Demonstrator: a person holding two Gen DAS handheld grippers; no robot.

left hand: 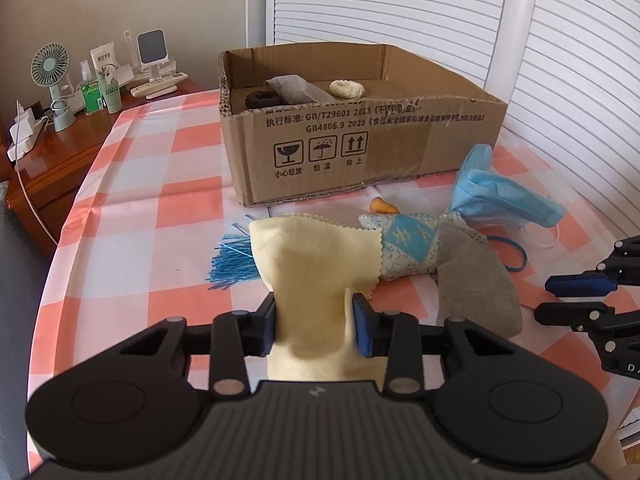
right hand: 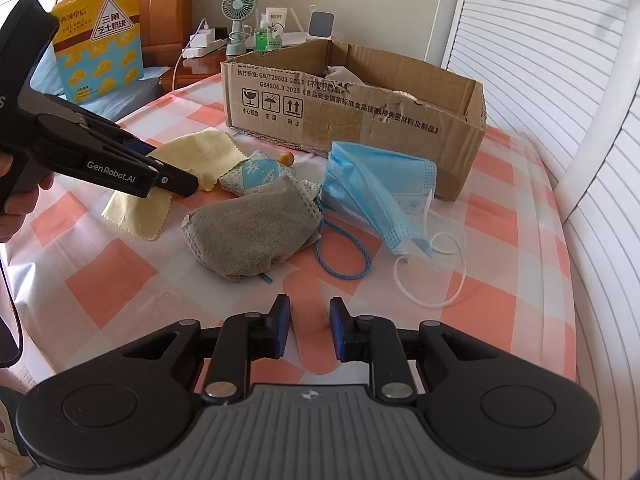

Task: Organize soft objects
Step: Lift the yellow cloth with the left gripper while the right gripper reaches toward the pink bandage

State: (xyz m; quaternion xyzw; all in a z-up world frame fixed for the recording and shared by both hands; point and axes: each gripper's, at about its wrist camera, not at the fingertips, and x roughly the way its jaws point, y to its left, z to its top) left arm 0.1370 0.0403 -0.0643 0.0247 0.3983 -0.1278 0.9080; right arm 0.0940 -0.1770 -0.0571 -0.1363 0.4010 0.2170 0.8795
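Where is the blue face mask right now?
The blue face mask lies on the checked cloth just in front of the cardboard box, to the right of the grey pouch in the right wrist view, with its white ear loops trailing toward the camera.

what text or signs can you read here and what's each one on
"GenRobot.AI": left claw, its side.
"GB/T29601 2013", "GB4806.9 2023": cardboard box.
"小心轻放", "怕湿", "向上" under three handling signs: same box.
"三角芝士奶块": yellow snack bag.
Bottle labels by the fan: too small.
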